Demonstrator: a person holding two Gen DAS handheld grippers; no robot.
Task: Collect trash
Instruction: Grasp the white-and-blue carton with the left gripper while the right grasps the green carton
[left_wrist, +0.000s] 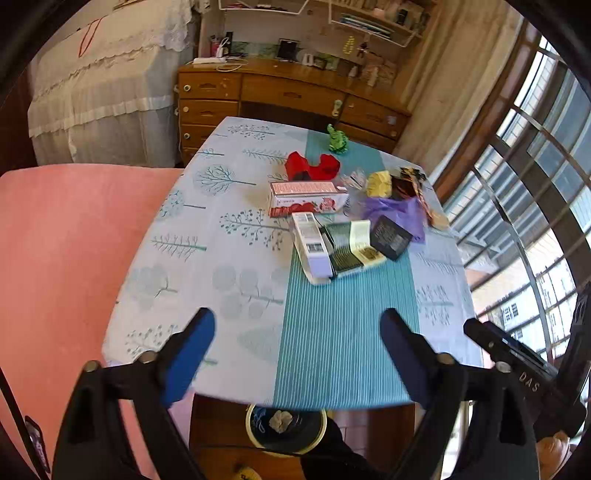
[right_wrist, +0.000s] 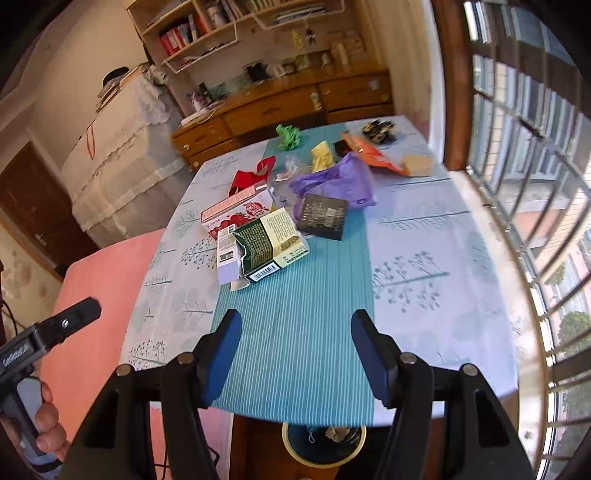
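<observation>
Right wrist view: your fingers (right_wrist: 295, 354) gape wide, empty; one scrap lies in the bin (right_wrist: 321, 443), boxes (right_wrist: 269, 243) and wrappers (right_wrist: 332, 181) still litter the surface (right_wrist: 424, 258).

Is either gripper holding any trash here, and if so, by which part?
Nothing is held. The left gripper and right gripper are both open above the table.
</observation>
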